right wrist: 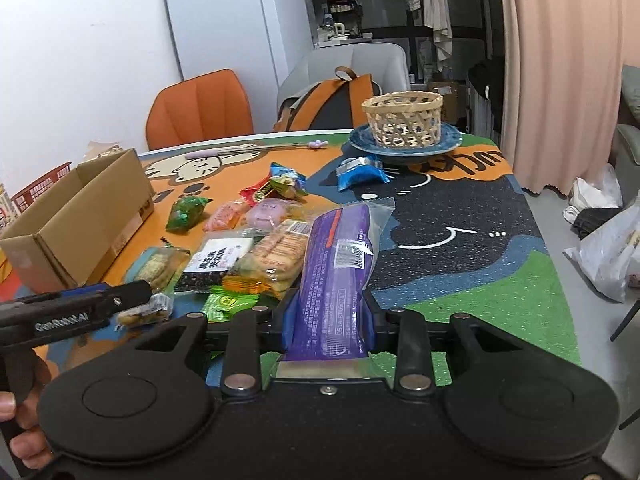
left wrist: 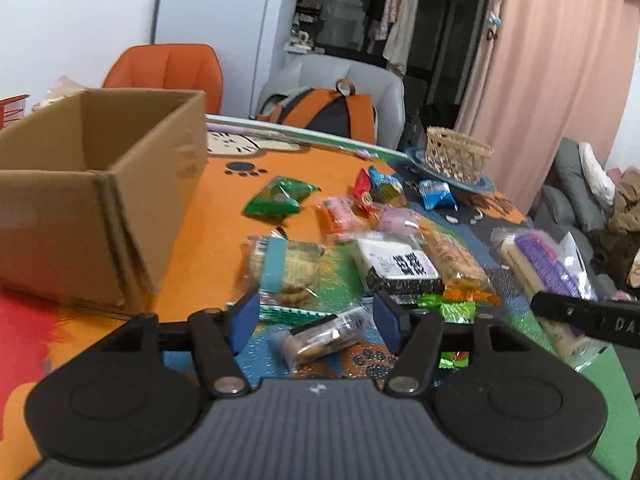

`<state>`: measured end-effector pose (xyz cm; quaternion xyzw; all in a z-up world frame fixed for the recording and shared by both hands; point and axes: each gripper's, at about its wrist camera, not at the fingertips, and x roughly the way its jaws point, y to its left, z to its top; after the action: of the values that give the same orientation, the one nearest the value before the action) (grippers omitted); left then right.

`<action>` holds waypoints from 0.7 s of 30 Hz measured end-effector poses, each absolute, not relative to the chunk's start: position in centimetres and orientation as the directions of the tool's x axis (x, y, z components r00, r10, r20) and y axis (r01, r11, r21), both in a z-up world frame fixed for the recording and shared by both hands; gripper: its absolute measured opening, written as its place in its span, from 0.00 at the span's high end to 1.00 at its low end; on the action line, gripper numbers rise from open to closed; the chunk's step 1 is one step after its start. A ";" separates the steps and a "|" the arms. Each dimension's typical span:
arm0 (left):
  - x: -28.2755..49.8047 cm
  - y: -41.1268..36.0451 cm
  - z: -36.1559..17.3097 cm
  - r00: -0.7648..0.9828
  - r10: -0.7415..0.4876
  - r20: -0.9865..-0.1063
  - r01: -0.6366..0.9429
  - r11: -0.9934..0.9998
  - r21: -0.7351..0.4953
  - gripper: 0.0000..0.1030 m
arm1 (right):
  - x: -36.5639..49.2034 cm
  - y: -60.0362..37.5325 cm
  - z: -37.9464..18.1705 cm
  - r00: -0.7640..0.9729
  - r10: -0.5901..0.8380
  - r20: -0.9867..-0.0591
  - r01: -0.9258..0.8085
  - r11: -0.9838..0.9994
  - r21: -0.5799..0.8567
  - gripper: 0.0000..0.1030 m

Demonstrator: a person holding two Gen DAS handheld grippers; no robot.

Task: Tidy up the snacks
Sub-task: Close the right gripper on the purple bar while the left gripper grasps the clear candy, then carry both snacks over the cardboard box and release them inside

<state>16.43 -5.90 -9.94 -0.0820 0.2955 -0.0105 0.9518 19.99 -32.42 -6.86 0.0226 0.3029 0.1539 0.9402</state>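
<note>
The sorting looks to be at an early stage. The cardboard box point(left wrist: 100, 200) at the left of the bench point(right wrist: 460, 240) shows no snack inside, as far as its open top lets me see, and the woven basket point(right wrist: 404, 118) on the blue plate point(right wrist: 450, 142) also seems empty. Most snacks lie loose in one heap at the middle of the bench: a green packet point(left wrist: 278, 198), a blue packet point(right wrist: 358, 172) just beside the plate, a black and white packet point(left wrist: 396, 266), a pack of crackers point(right wrist: 276, 256) and some small wrapped sweets.

The right gripper point(right wrist: 329, 320) has its jaws clamped on the long purple packet point(right wrist: 340, 256), near its lower end. The packet points away from the camera, and its far end lies over the heap; I cannot tell if it rests on the other packs. It is a clear wrapper with a purple label and a barcode sticker, and it looks soft and a little crumpled.

The left gripper point(left wrist: 312, 316) has its jaws apart, holding nothing, with a small clear pack of cookies point(left wrist: 324, 338) lying on the bench between them. I judge that nearly all snacks remain to be put away.
</note>
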 end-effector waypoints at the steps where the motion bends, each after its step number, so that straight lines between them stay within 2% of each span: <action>1: 16.7 -6.1 -10.1 0.820 -0.073 -0.568 -0.022 0.987 -0.158 0.41 | 20.0 -32.4 -6.8 0.770 0.303 -0.562 -0.276 0.952 0.135 0.69; 5: 16.8 -6.9 -10.9 0.802 -0.091 -0.590 0.005 0.989 -0.146 0.41 | 20.0 -32.4 -6.5 0.773 0.305 -0.556 -0.280 0.951 0.132 0.69; 8: 16.5 -7.7 -11.3 0.802 -0.065 -0.594 0.026 0.997 -0.075 0.45 | 20.0 -32.1 -6.4 0.773 0.310 -0.553 -0.286 0.949 0.132 0.69; 9: 16.4 -7.7 -11.3 0.802 -0.055 -0.594 0.022 0.998 -0.063 0.51 | 20.0 -32.1 -6.4 0.772 0.311 -0.554 -0.287 0.949 0.132 0.69; 10: 16.3 -7.5 -11.2 0.803 -0.051 -0.594 0.014 0.998 -0.066 0.63 | 20.0 -32.0 -6.4 0.772 0.313 -0.554 -0.289 0.948 0.133 0.69; 11: 16.2 -7.2 -11.1 0.802 -0.050 -0.595 0.007 0.997 -0.074 0.70 | 20.0 -31.8 -6.4 0.770 0.316 -0.554 -0.292 0.947 0.134 0.69; 12: 16.3 -6.9 -11.1 0.799 -0.059 -0.598 0.007 0.996 -0.088 0.83 | 20.0 -31.7 -6.4 0.770 0.318 -0.554 -0.294 0.946 0.135 0.69; 16: 16.0 -6.2 -10.7 0.794 -0.099 -0.600 0.020 0.990 -0.137 0.83 | 19.7 -31.3 -6.3 0.767 0.328 -0.552 -0.305 0.942 0.137 0.69; 21: 14.9 -5.9 -9.4 0.818 -0.117 -0.563 0.030 0.986 -0.162 0.83 | 19.3 -30.7 -5.8 0.768 0.336 -0.545 -0.317 0.939 0.134 0.69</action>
<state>14.95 -5.90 -9.41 -0.0728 0.2989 -0.0389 0.9507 19.35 -30.66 -5.82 0.0169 0.2930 0.1736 0.9401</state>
